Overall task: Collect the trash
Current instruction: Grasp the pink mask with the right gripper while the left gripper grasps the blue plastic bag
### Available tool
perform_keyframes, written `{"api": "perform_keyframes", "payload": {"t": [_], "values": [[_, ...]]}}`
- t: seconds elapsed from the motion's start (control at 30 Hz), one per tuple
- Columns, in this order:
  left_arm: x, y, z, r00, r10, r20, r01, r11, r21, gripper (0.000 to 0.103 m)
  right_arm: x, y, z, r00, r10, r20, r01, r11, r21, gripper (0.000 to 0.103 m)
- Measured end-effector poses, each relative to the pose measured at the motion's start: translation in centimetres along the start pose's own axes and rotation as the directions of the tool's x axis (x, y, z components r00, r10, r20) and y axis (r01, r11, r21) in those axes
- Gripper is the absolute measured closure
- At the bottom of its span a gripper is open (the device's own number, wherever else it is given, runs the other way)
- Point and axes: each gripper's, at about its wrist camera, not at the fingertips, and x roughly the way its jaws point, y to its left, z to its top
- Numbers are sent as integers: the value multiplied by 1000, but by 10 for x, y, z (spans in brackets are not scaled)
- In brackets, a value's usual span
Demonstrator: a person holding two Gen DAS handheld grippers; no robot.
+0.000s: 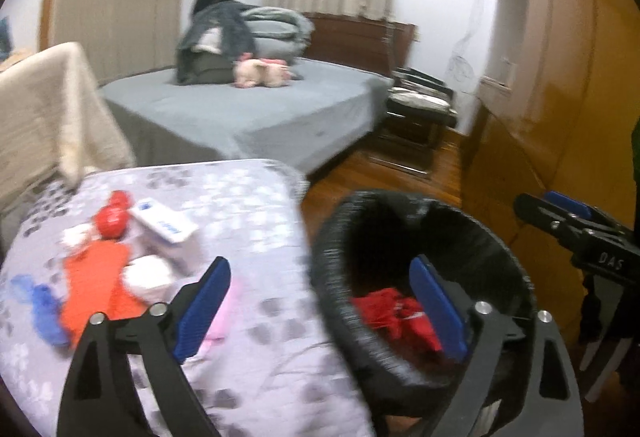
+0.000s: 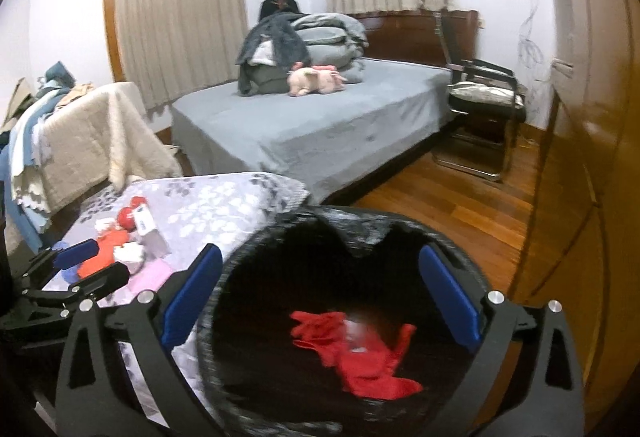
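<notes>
Two beds fill most of the room: the grey-sheeted bed (image 2: 320, 125) at the back, with folded bedding (image 2: 332, 33) and a pink plush pig (image 2: 316, 79) on it, and the nearer mattress with a lilac flowered cover (image 1: 240, 221), on which the loose trash lies. A metal-framed chair (image 2: 484, 105) stands beside the far bed on the wooden floor (image 2: 452, 205), and a cream blanket (image 2: 92, 141) hangs over furniture to the left. Just beside the lilac mattress stands the bin lined with a black bag (image 1: 332, 269); in its bottom lies a crumpled red wrapper (image 2: 360, 357), with a pale blurred patch on top of it that I cannot identify. On the mattress the remaining pile is bunched together: an orange wrapper (image 1: 94, 285), a white carton with blue print (image 1: 166, 223) leaning on a white box, a red round piece (image 1: 110, 221), a crumpled white tissue (image 1: 148, 275), a blue scrap (image 1: 44, 311) at the left edge and a pink sheet (image 1: 224, 313) nearest the bin. The left gripper (image 1: 320, 311) hangs over the gap where mattress meets bin, one blue pad above the cover and the other above the bin mouth, jaws spread wide with nothing between them. The right gripper (image 2: 320, 309) hovers straight over the bin opening, its jaws likewise wide apart and empty, the red wrapper lying below them.
</notes>
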Motion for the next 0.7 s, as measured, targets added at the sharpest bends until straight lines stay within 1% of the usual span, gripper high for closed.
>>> {"api": "perform_keyframes", "payload": {"t": [0.1, 0.17, 0.23, 0.37, 0.47, 0.6, 0.7], "values": [[-13, 33, -5, 997, 79, 8, -79, 996, -33, 10, 9, 25, 2, 999, 42, -1, -42, 999, -18, 6], [-19, 55, -9, 991, 132, 8, -131, 990, -56, 10, 15, 41, 5, 998, 70, -7, -70, 997, -29, 6], [-26, 77, -14, 983, 182, 6, -181, 980, -77, 10, 22, 60, 5, 995, 97, -9, -98, 994, -43, 6], [-35, 111, -24, 965, 261, -4, -260, 959, -111, 10, 39, 98, 5, 988, 154, -28, -156, 986, -65, 6], [-39, 131, -31, 952, 307, -9, -306, 944, -123, 10, 51, 126, 1, 982, 182, -42, -185, 978, -98, 6], [-44, 153, -41, 937, 348, -22, -347, 926, -149, 10, 67, 158, -7, 973, 219, -67, -226, 966, -126, 6], [-44, 167, -47, 927, 374, -29, -374, 913, -164, 10, 81, 178, -16, 971, 225, -78, -234, 961, -147, 6]]}}
